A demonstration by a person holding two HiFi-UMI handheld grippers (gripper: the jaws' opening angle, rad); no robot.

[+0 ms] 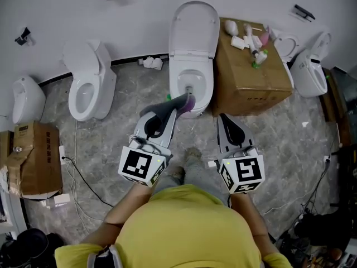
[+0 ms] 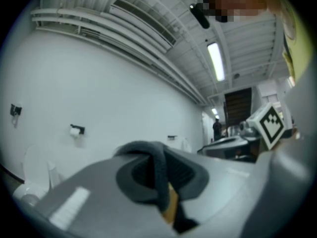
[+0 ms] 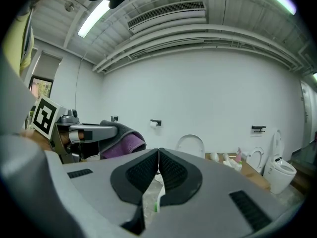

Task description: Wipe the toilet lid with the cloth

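The white toilet stands straight ahead against the wall, its lid raised upright. My left gripper points at the bowl's front and is shut on a grey and purple cloth. In the left gripper view the grey cloth hangs folded between the jaws. My right gripper is beside it, shut and holding nothing. The right gripper view shows its pads pressed together, the cloth at the left and the lid beyond.
A cardboard box with several bottles on top stands right of the toilet. Another toilet and a urinal are at the left, and one more toilet at the far right. Cables and a carton lie on the floor.
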